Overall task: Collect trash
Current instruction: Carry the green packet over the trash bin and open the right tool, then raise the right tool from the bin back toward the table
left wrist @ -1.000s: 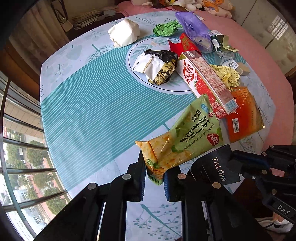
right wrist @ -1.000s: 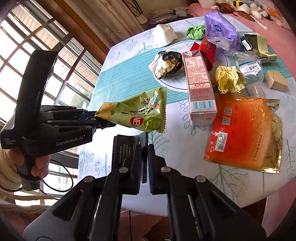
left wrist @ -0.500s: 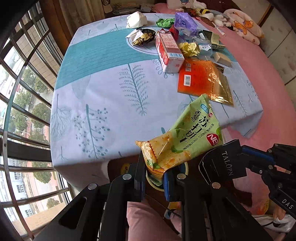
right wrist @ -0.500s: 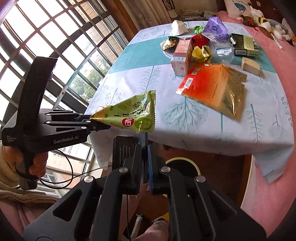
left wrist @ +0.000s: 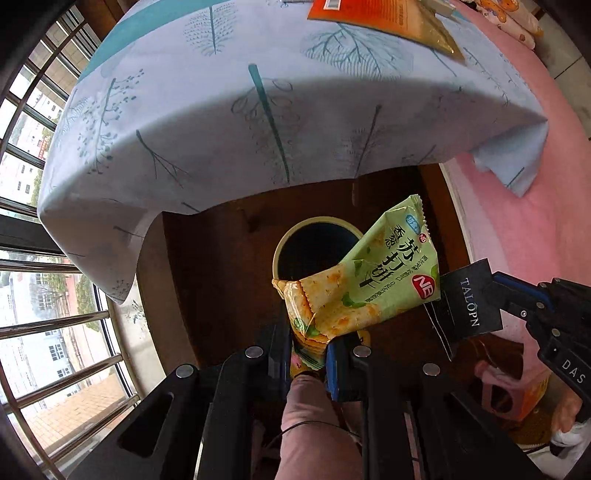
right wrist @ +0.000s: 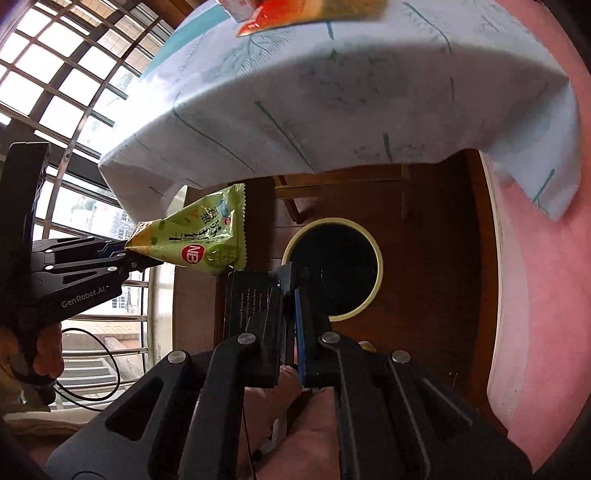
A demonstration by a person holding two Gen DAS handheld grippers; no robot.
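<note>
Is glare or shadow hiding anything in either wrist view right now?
Left wrist: even light, green cracker packet sharp, bin interior black. Right wrist: window blows out the tablecloth edge, orange pouch smeared at the top, bin mouth dark, contents unreadable.

One green cracker packet (left wrist: 373,280), one black card (left wrist: 467,306), one bin (right wrist: 334,268) — two grippers.
</note>
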